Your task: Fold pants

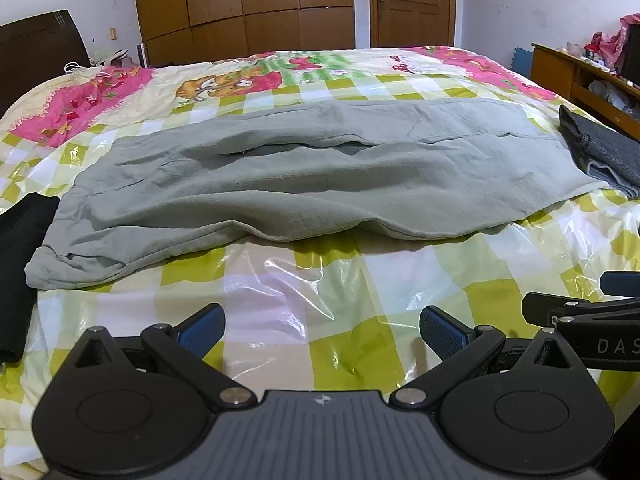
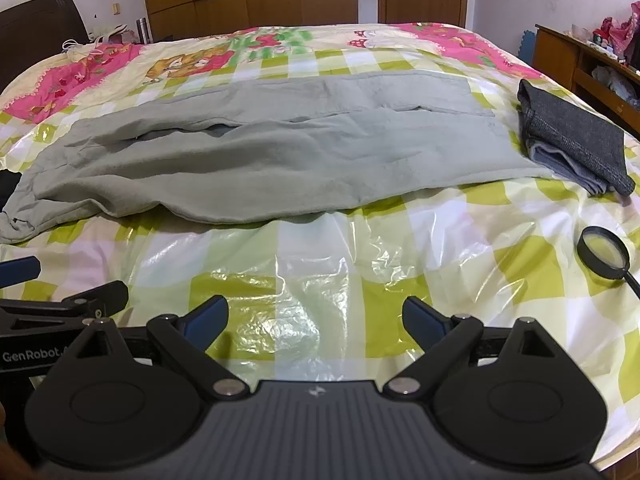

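Observation:
Grey-green pants lie spread lengthwise across the bed, one leg over the other, a gap showing between the layers. My left gripper hovers open over the plastic-covered sheet, well short of the pants' near edge, nothing between its blue pads. My right gripper is also open and empty, beside the left one and just as far from the pants. The right gripper's side shows at the right edge of the left wrist view; the left gripper's side shows at the left edge of the right wrist view.
A folded dark grey garment lies at the pants' right end. A black garment lies at the left. A magnifying glass rests on the checked bedcover. A wooden desk stands right; wardrobe behind.

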`<state>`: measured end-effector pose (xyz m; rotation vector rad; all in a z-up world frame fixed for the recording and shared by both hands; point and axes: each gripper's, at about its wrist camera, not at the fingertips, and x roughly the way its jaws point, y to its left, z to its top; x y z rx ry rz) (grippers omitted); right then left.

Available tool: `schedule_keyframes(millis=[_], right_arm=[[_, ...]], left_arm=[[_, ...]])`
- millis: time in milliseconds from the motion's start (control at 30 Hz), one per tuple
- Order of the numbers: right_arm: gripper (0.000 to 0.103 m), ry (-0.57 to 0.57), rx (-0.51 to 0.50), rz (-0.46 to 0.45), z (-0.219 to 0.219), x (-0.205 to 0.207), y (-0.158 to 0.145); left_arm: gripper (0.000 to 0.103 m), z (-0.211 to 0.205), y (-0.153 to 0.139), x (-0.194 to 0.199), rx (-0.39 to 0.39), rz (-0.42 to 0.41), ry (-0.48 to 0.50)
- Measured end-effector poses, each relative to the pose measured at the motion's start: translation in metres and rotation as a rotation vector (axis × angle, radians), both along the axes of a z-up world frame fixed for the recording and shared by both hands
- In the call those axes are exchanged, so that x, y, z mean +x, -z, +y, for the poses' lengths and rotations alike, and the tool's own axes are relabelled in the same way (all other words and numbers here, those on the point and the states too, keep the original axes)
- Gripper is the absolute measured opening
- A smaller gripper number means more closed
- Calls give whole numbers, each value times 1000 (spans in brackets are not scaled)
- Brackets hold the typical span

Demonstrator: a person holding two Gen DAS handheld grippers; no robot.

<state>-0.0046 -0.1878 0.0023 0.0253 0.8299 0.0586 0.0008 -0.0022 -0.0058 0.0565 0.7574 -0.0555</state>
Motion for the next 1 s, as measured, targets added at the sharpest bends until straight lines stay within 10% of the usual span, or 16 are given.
schedule_keyframes(millis=[1000], right_arm=[[86, -5, 2, 2, 2, 0, 3]], left_arm=[[103, -3, -1, -1, -9, -6, 16]])
